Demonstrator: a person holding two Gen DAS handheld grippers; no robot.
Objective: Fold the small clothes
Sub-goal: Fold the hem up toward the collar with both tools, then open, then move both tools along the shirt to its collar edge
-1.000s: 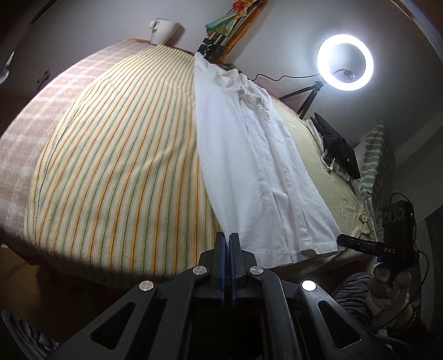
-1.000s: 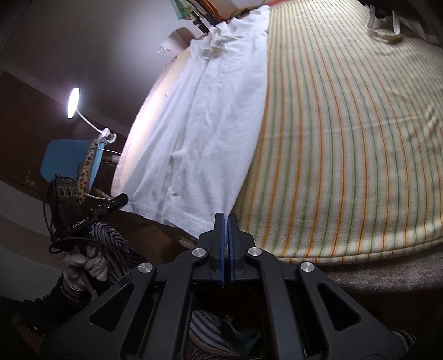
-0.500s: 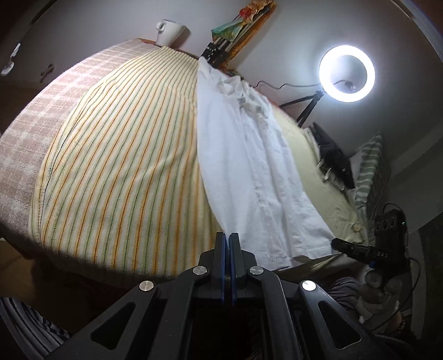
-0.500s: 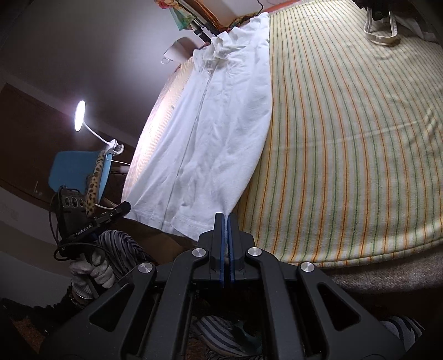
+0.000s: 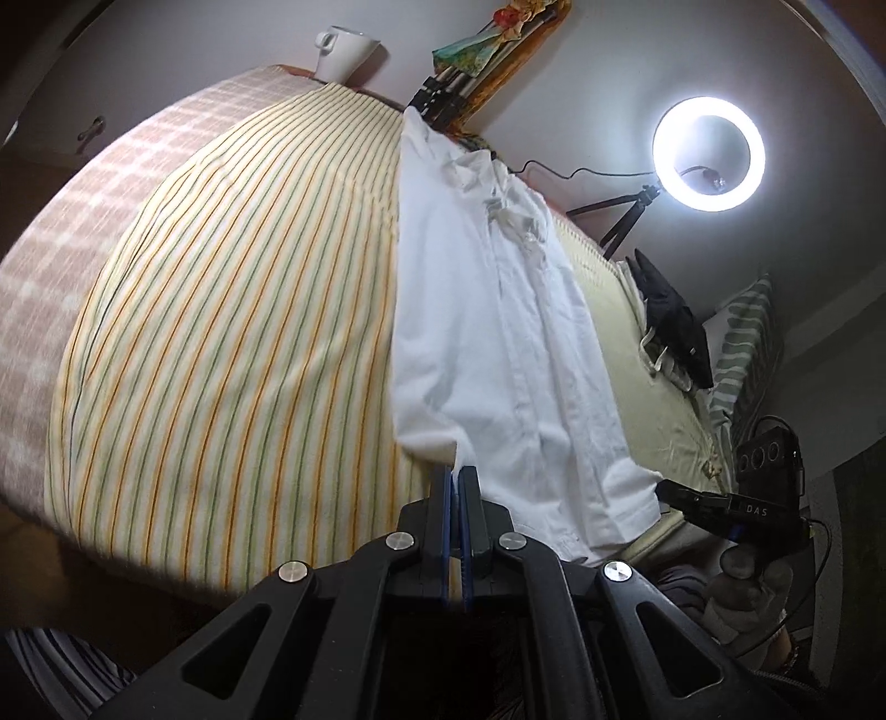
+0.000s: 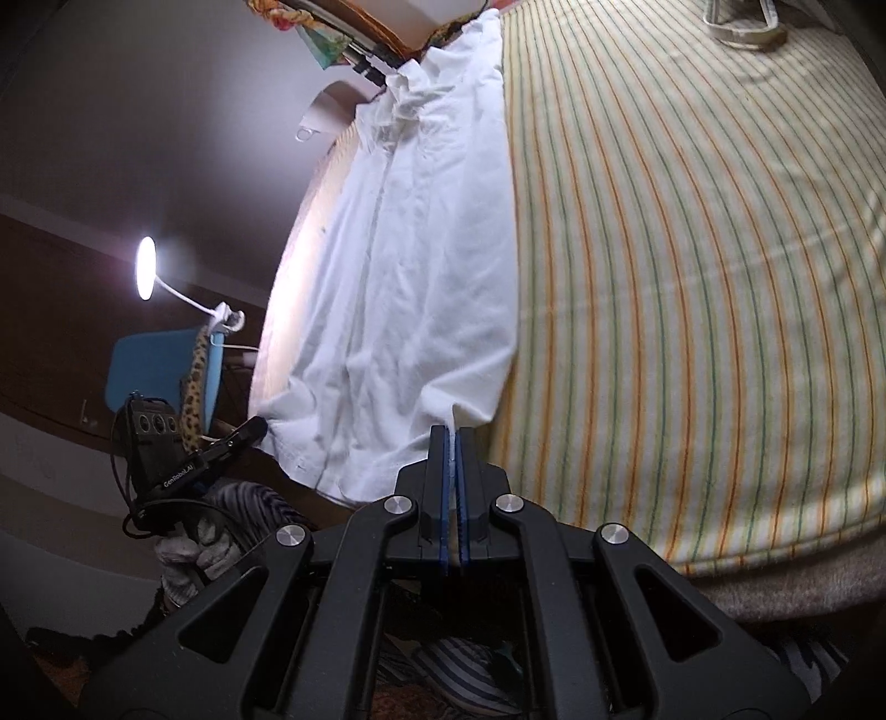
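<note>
A white button-up shirt (image 5: pixel 498 332) lies lengthwise on a bed with a yellow striped sheet (image 5: pixel 221 332), collar at the far end. My left gripper (image 5: pixel 457 476) is shut on one corner of the near hem, and a sliver of white cloth shows between its blue pads. In the right wrist view the shirt (image 6: pixel 421 249) runs up the left of the striped sheet (image 6: pixel 692 277), and my right gripper (image 6: pixel 454 437) is shut on the other hem corner. Each view shows the opposite gripper at the far hem corner: the right one (image 5: pixel 664 487) and the left one (image 6: pixel 257 427). Both corners are raised off the sheet.
A white mug (image 5: pixel 343 52) stands beyond the bed's far end. A ring light (image 5: pixel 709 155) on a tripod glows at the right, with a black garment (image 5: pixel 675 327) and a striped pillow (image 5: pixel 747 343) below it. A desk lamp (image 6: pixel 147 268) and a blue chair (image 6: pixel 155 371) stand beside the bed.
Both grippers have risen a little and moved toward the collar. The hem corners, which lay flat before, now lift off the sheet with them.
</note>
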